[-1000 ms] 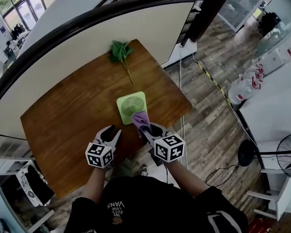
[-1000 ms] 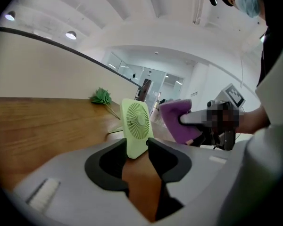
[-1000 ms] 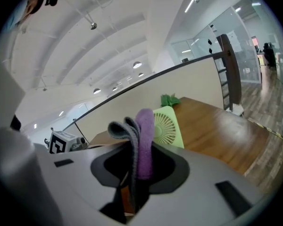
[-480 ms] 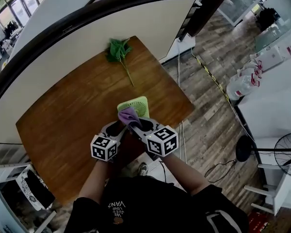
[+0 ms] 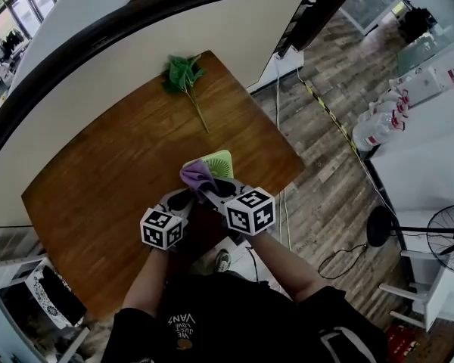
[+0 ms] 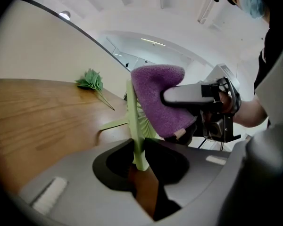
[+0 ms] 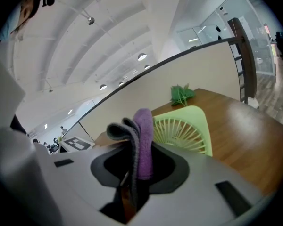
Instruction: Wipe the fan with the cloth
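A small light-green square fan (image 5: 216, 161) stands tipped up on edge near the front of the wooden table (image 5: 98, 172). My left gripper (image 5: 181, 198) grips its lower rim. In the left gripper view the fan (image 6: 133, 121) shows edge-on between the jaws, which have just been closing and now press on it. My right gripper (image 5: 212, 190) is shut on a folded purple cloth (image 5: 197, 175). The cloth (image 6: 160, 98) lies against the fan's grille side. In the right gripper view the cloth (image 7: 142, 135) sticks up between the jaws, with the fan (image 7: 186, 126) just behind it.
A green leafy sprig (image 5: 183, 74) lies at the table's far end by the curved partition wall (image 5: 136, 44). Both grippers work at the table's near edge. To the right are white bottles (image 5: 378, 123), a floor fan (image 5: 448, 240) and cables on the wooden floor.
The fan lay flat a second ago and now stands tilted up. The left gripper moved in and closed on its rim. The right gripper carried the cloth left, onto the fan.
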A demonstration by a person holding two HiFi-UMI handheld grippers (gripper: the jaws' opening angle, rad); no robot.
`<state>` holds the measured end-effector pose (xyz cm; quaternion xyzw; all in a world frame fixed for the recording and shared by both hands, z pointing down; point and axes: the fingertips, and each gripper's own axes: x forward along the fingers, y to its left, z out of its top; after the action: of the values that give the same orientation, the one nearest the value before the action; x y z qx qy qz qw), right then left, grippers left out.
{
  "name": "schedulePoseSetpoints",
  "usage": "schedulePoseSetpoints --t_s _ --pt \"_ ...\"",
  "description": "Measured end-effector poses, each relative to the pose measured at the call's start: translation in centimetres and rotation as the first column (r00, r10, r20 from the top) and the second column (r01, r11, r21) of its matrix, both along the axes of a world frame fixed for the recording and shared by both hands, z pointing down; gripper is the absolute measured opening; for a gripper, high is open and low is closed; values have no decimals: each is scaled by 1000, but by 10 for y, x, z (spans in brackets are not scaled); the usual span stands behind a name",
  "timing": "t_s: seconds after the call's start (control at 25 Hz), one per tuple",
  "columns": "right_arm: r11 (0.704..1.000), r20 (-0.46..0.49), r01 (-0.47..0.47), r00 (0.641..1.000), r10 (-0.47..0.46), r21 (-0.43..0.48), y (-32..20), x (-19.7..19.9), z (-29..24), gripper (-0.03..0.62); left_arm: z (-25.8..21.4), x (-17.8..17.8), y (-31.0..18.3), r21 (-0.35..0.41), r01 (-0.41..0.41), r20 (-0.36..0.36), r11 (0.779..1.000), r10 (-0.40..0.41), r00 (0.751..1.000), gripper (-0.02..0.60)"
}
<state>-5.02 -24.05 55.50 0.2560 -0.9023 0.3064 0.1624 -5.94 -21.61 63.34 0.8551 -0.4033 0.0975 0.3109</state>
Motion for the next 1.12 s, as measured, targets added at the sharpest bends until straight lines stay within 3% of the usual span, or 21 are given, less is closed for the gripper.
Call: schedulePoseSetpoints --t_s 0.44,0.88,1.0,1.12 --pt "987 -18 -158 987 158 -20 -25 56 6 100 2 -3 -2 -14 -27 -4 1000 27 1000 81" --pt "929 -91 -371 925 369 -10 -44 132 16 100 2 0 -1 -15 -20 29 1000 20 999 86" --pt "925 -55 -380 924 379 -1 -39 133 8 100 1 -1 -1 -12 -5 50 1000 5 999 91" --pt "953 7 -303 953 303 11 -22 109 -2 100 -1 -7 0 -9 39 48 999 -38 998 94"
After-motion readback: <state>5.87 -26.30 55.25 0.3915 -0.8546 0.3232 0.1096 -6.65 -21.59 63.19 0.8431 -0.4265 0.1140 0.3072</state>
